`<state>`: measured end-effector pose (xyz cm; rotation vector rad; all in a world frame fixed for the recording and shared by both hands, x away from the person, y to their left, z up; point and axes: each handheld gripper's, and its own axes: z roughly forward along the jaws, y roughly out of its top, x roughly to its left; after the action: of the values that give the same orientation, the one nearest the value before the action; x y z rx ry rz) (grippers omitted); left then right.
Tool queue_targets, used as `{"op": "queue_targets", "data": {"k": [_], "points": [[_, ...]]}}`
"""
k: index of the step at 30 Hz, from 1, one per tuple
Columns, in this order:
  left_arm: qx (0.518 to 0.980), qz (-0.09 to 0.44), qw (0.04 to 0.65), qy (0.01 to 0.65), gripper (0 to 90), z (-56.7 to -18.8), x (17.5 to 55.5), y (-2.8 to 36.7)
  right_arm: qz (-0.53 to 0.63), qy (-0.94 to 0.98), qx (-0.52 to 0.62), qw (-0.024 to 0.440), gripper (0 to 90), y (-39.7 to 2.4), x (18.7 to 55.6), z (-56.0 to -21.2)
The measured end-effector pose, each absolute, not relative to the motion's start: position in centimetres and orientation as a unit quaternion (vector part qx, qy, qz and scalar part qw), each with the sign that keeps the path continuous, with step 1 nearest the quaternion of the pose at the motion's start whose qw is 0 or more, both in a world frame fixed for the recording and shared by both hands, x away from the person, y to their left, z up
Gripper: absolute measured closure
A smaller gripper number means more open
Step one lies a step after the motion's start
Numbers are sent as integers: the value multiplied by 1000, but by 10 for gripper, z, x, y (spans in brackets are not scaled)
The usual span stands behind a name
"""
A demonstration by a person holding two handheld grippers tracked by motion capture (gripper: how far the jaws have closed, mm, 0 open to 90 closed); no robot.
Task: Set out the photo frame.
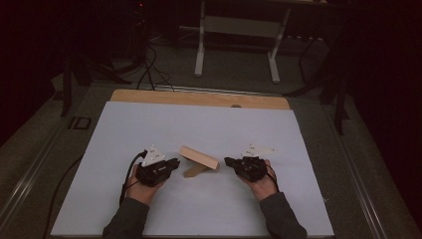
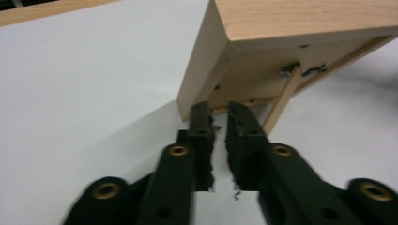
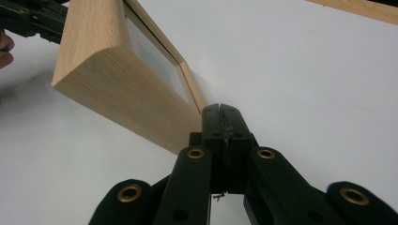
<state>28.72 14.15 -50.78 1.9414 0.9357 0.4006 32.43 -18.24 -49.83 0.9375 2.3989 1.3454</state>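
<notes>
Both black two-jaw grippers rest low on the white table sheet [image 1: 149,124], aimed inward at a light wooden picture frame [image 1: 199,159] tilted on its rear strut between them. Left gripper [image 2: 219,123] stands slightly parted beside the frame's lower corner; right gripper [image 3: 221,112] is pressed together, empty.

Wooden frame [image 2: 291,42] cut off at top, right edge.
</notes>
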Motion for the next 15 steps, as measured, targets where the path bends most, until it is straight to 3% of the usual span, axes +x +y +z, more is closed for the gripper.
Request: {"op": "queue_targets", "data": {"k": [15], "points": [[794, 154, 455, 371, 900, -511, 297, 122, 468, 815, 323, 111, 896, -170, 331, -498]]}}
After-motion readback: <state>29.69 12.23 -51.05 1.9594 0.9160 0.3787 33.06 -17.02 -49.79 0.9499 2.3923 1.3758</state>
